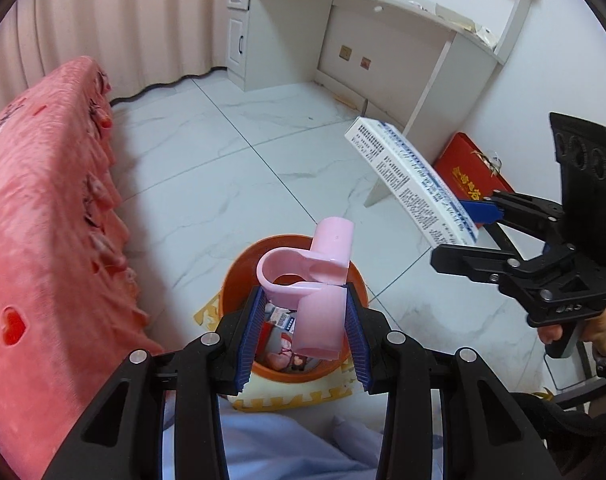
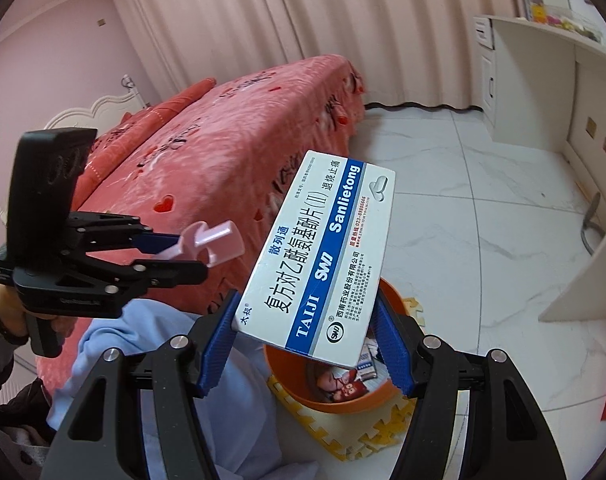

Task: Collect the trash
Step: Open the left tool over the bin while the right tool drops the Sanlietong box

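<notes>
My left gripper (image 1: 303, 300) is shut on a pink plastic piece (image 1: 319, 320), a tube with a ring holder, held right above the orange trash bin (image 1: 239, 276). The bin holds several wrappers and small boxes. My right gripper (image 2: 307, 312) is shut on a white and blue medicine box (image 2: 323, 256), held over the same bin (image 2: 391, 296). In the left wrist view the right gripper (image 1: 467, 232) holds the box (image 1: 411, 180) to the right of the bin. In the right wrist view the left gripper (image 2: 191, 256) holds the pink piece (image 2: 211, 244) at left.
A bed with a red cover (image 1: 43, 208) stands left of the bin. A white desk (image 1: 343, 36) stands at the back, with a red box (image 1: 475, 172) against the wall. A yellow foam mat (image 1: 295, 396) lies under the bin. My light blue trouser leg (image 1: 295, 444) is below.
</notes>
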Motion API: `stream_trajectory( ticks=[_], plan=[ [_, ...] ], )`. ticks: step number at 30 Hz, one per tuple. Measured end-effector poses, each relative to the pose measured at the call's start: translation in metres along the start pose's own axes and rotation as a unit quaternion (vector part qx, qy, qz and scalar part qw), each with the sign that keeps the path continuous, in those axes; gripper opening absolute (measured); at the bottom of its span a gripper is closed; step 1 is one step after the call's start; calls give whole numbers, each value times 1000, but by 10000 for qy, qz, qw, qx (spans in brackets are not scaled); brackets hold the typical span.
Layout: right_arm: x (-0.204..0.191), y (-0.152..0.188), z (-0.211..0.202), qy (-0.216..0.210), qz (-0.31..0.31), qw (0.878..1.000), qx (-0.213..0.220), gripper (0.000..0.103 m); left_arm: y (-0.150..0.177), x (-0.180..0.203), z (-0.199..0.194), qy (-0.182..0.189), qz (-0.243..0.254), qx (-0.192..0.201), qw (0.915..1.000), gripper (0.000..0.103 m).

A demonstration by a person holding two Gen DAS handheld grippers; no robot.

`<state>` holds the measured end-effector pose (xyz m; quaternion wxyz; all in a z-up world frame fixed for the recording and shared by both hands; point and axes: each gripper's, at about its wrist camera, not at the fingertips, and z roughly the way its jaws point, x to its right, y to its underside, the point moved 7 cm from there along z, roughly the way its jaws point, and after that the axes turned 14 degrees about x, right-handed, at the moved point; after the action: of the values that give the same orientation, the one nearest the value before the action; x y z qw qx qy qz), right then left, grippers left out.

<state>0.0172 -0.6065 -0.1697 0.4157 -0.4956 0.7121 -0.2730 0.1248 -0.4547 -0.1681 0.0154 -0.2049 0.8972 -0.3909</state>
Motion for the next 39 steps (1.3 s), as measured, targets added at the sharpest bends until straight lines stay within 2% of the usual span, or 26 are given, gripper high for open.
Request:
stream_trajectory(
  ticks=[5,7,12,14,16,17,24,29,30,31,39],
  plan=[
    [12,9,7,61,110,9999,-105,64,9,1,26,49,6,-228,9997,42],
    [15,12,11,59,133,9998,-150,64,11,1,34,14,64,-256,9997,48],
    [13,18,21,67,169,9995,-250,64,12,-5,43,-57,77,-370,9993,48],
    [11,17,24,52,150,9995,-271,64,12,-5,40,-59,48,-369,9993,48],
    [7,16,29,25,132,9995,-302,64,11,-5,35,-110,68,-351,9993,57],
    [5,16,32,10,114,9994,-316,64,10,-8,33,-175,78,-325,9993,58],
    [-4,18,46,-92,-2,9992,-400,65,7,-18,15,-317,-15,-226,9992,58],
    [-4,17,57,5,-44,9991,-423,69,7,-22,12,-390,-82,-221,9990,58],
    [-3,17,59,51,-64,9990,-442,70,8,-23,12,-398,-92,-234,9989,61],
    [-2,18,60,86,-61,9989,-451,71,9,-24,12,-417,-103,-239,9988,64],
    [-2,20,58,89,5,9987,-497,71,15,-29,8,-416,-168,-252,9987,64]
  ],
)
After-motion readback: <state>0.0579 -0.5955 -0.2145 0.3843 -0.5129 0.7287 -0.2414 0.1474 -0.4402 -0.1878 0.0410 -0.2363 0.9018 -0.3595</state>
